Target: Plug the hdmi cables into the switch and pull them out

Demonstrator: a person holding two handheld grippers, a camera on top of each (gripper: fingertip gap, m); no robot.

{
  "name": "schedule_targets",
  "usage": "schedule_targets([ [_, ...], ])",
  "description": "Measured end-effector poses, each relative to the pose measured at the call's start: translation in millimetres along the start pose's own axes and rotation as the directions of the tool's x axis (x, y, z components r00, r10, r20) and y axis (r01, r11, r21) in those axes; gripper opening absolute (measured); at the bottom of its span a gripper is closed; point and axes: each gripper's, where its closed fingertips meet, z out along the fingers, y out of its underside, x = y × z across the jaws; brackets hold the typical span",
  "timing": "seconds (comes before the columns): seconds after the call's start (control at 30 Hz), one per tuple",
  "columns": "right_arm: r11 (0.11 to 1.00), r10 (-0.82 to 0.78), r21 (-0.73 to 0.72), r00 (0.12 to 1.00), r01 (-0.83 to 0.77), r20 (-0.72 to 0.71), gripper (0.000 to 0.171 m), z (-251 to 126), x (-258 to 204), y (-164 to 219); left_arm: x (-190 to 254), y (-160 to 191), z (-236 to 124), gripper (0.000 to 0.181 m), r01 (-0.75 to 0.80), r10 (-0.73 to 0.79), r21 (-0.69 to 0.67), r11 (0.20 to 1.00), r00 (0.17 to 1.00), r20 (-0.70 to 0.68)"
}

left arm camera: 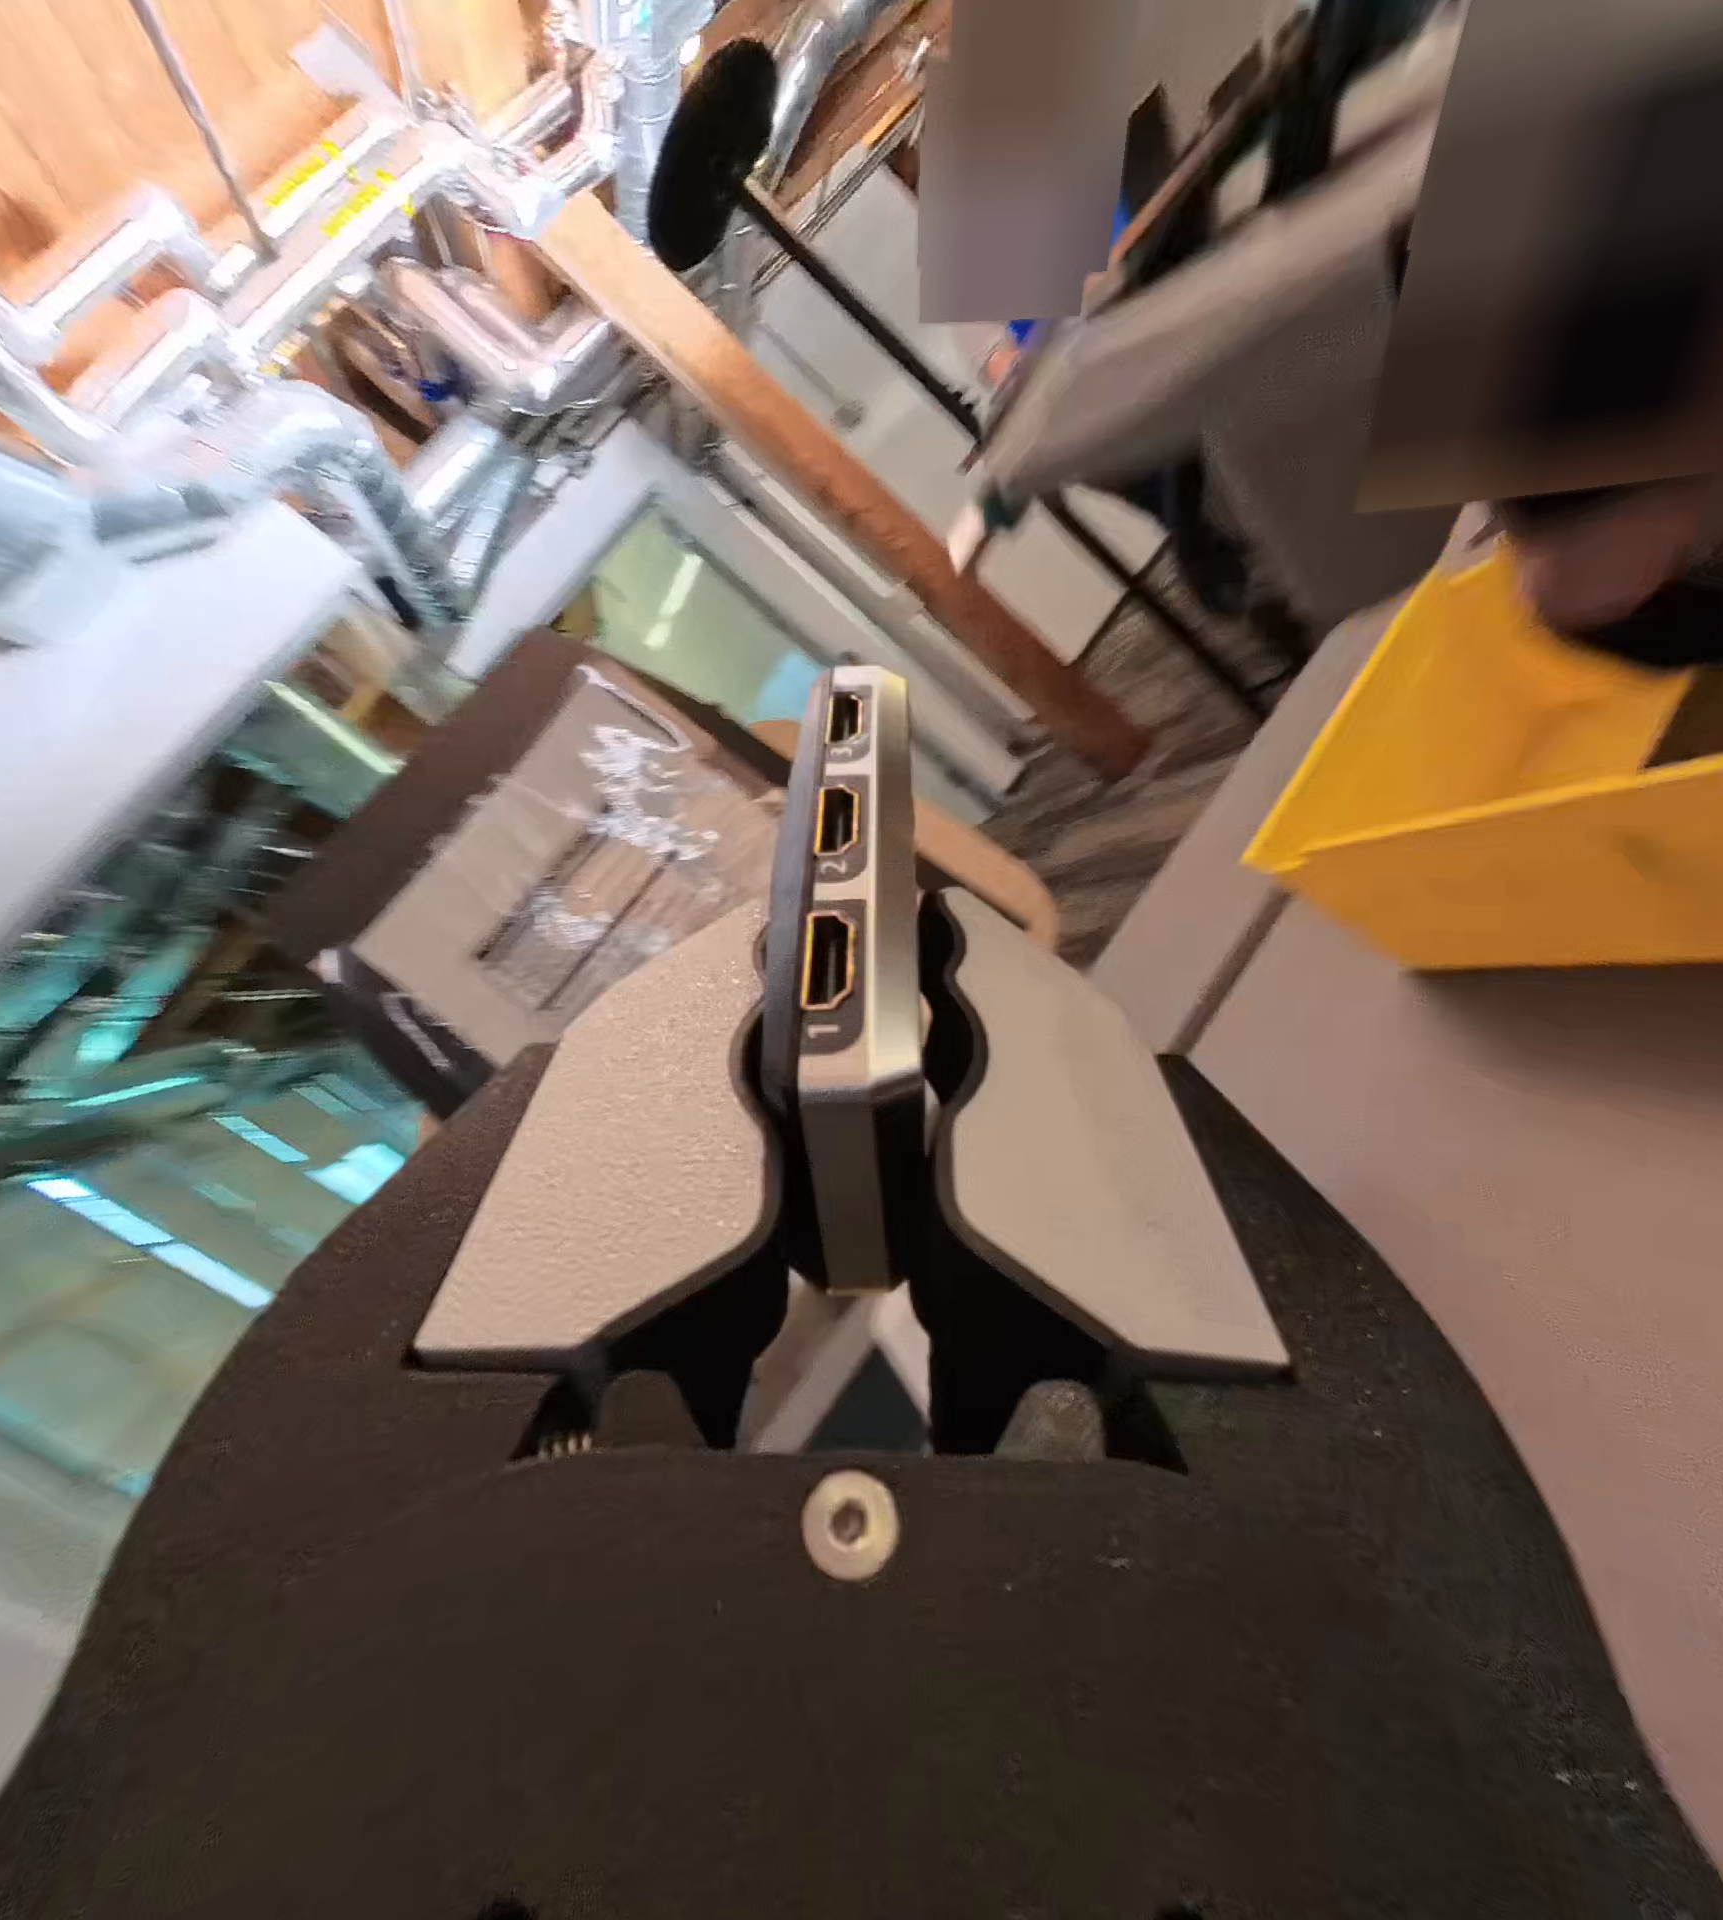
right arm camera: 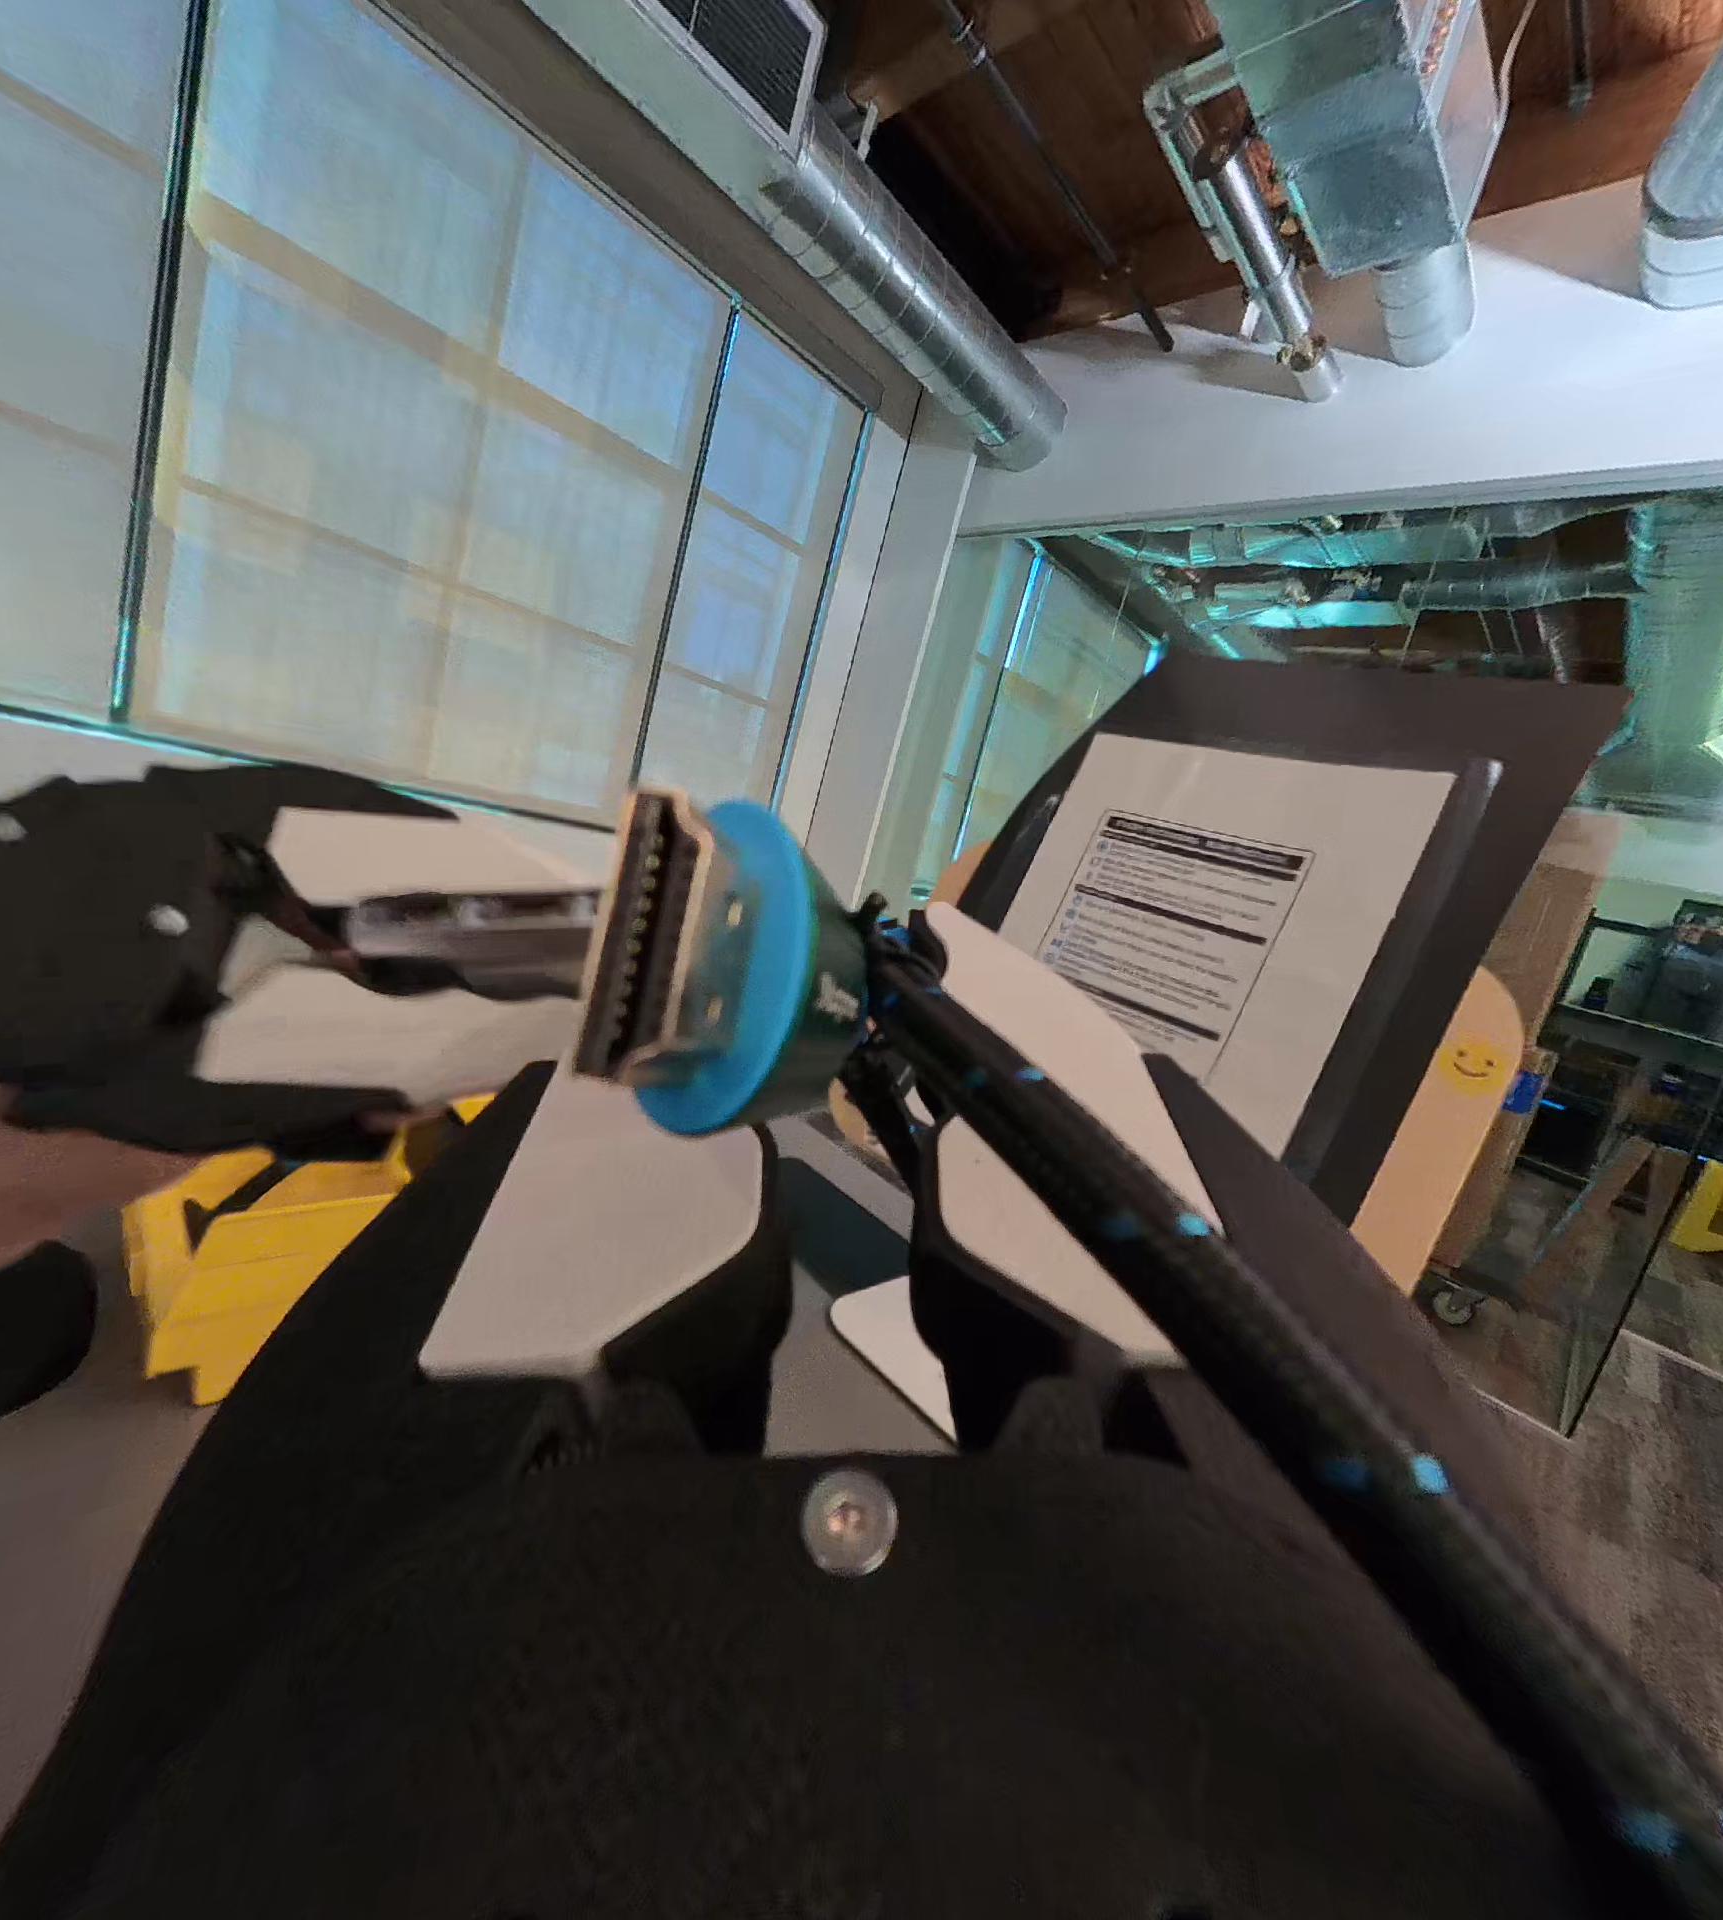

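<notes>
L gripper (left arm camera: 852,1039) clenched the switch (left arm camera: 852,935) edge-up in mid-air, off the desk (left arm camera: 1459,1299), ports facing out for access, while R gripper (right arm camera: 836,1049) grasped the HDMI cable (right arm camera: 1096,1174), plug (right arm camera: 659,935) aimed at it.

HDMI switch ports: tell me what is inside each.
All three ports on the HDMI switch show only gold-rimmed, empty openings; no plug is inserted. The left gripper covers the switch's flat faces.
</notes>
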Motion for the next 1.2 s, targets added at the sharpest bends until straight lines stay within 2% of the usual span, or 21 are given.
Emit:
schedule_targets([
  [0.03,1.0,0.01,-0.017,1.0,-0.009,0.025,0.021,1.5,-8.0,-4.3,-1.4,4.0,1.4,0.023,-0.071,0.071,-0.018,0.997,0.997,0.041],
  [0.1,0.998,0.057,-0.039,0.995,-0.054,0.087,0.021,7.0,-29.4,-5.1,-0.5,9.9,3.8,0.023,-0.217,0.221,-0.056,0.975,0.97,0.1],
  [0.17,0.998,0.046,-0.047,0.994,-0.042,0.095,0.021,12.1,-42.0,2.8,3.7,15.6,7.0,0.023,-0.288,0.297,-0.089,0.953,0.948,0.114],
  [0.27,0.997,-0.027,-0.066,0.998,0.031,0.054,0.021,15.2,-41.3,19.4,8.7,18.2,9.1,0.023,-0.281,0.288,-0.082,0.956,0.953,0.096],
  [0.53,0.997,0.002,-0.081,0.999,0.002,0.039,0.021,17.2,-35.4,33.7,10.5,18.6,10.2,0.023,-0.331,0.338,-0.085,0.94,0.936,0.102],
  [0.67,0.998,-0.014,-0.056,0.997,0.018,0.078,0.021,16.5,-40.0,31.2,9.8,16.5,8.3,0.023,-0.348,0.354,-0.075,0.935,0.929,0.106],
  [0.87,0.994,0.1,-0.038,0.994,-0.098,0.051,0.021,16.1,-40.5,27.3,6.4,10.7,4.4,0.022,-0.373,0.379,-0.069,0.925,0.915,0.141],
  [0.97,0.999,0.055,-0.006,0.998,-0.054,0.045,0.021,14.8,-44.9,21.6,2.4,5.3,0.0,0.022,-0.411,0.416,-0.066,0.909,0.894,0.168],
  [1.07,0.997,0.078,0.01,0.995,-0.079,0.061,0.021,13.5,-46.8,16.7,0.1,-0.2,-3.4,0.022,-0.439,0.444,-0.07,0.896,0.876,0.189],
  [1.2,0.999,-0.033,0.045,0.998,0.03,0.055,0.022,10.3,-52.0,10.4,-1.9,-7.7,-9.1,0.022,-0.498,0.499,-0.063,0.865,0.839,0.217],
])
